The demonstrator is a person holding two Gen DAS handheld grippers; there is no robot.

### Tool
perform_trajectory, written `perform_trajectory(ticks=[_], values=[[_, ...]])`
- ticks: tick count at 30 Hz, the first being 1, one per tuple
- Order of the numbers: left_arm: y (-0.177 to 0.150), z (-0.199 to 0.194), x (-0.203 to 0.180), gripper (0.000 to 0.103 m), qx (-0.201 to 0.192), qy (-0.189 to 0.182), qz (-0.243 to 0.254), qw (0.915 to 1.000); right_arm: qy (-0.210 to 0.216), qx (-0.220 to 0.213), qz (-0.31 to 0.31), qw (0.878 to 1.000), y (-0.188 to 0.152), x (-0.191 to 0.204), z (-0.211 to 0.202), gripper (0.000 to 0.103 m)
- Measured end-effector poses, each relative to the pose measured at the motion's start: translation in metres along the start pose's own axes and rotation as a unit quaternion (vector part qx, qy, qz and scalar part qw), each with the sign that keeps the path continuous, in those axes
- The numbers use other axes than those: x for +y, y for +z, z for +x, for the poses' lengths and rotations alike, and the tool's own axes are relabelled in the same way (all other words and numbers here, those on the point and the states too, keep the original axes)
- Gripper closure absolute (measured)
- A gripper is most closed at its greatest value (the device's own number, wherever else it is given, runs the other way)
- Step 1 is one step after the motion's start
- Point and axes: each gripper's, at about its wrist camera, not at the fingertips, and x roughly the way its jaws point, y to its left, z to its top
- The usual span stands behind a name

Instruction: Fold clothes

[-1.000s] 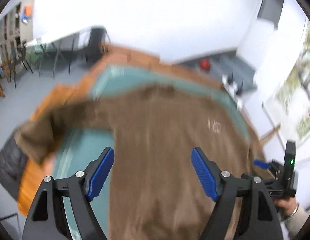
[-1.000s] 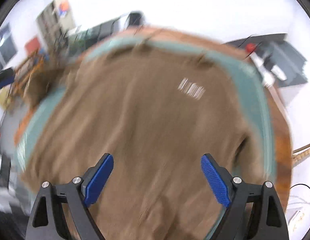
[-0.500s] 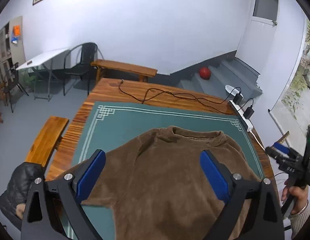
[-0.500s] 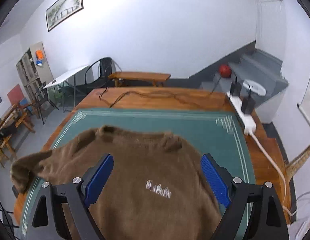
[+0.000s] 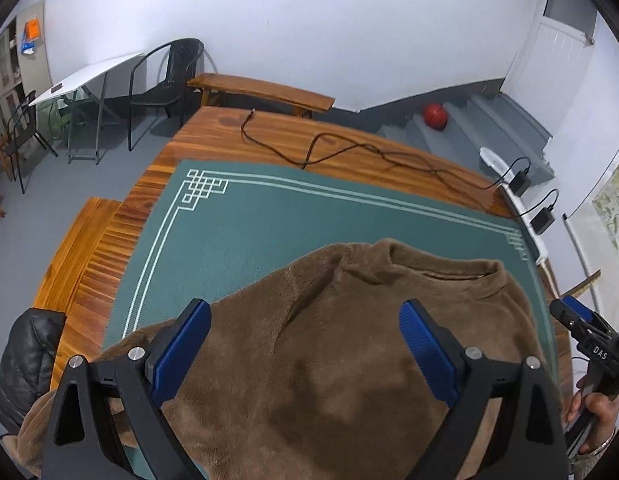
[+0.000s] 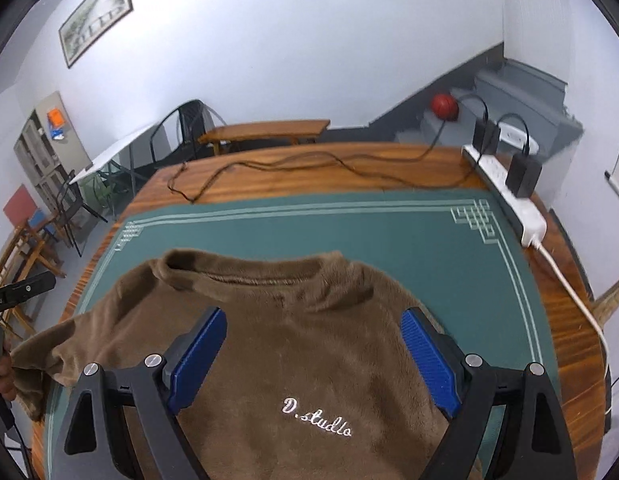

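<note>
A brown fleece sweater (image 5: pixel 349 364) lies spread front side up on the green mat (image 5: pixel 269 232), collar toward the far side. In the right wrist view the sweater (image 6: pixel 309 344) shows white "D.studio" lettering, and its left sleeve (image 6: pixel 49 356) hangs over the table's left edge. My left gripper (image 5: pixel 305 352) is open and empty above the sweater's left half. My right gripper (image 6: pixel 313 360) is open and empty above the chest. The right gripper also shows in the left wrist view (image 5: pixel 589 340) at the far right edge.
The wooden table (image 5: pixel 309 148) carries a black cable (image 5: pixel 349 152) and a white power strip (image 6: pixel 509 196) with chargers along its far and right sides. A wooden bench (image 5: pixel 69 240) stands left of the table. A black jacket (image 5: pixel 25 352) lies at the lower left.
The sweater was in the air and blurred one second ago; it now lies flat on the mat. Both grippers have pulled back and stay open.
</note>
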Motion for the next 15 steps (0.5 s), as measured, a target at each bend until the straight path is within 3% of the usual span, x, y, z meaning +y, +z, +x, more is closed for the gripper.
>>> perform_trajectory(ticks=[15], values=[[-0.004,0.06,-0.035,0.006,0.049,-0.021,0.043,0.9977,-0.02,0.051,0.031,0.998,-0.031,-0.025,0.034,0.012]])
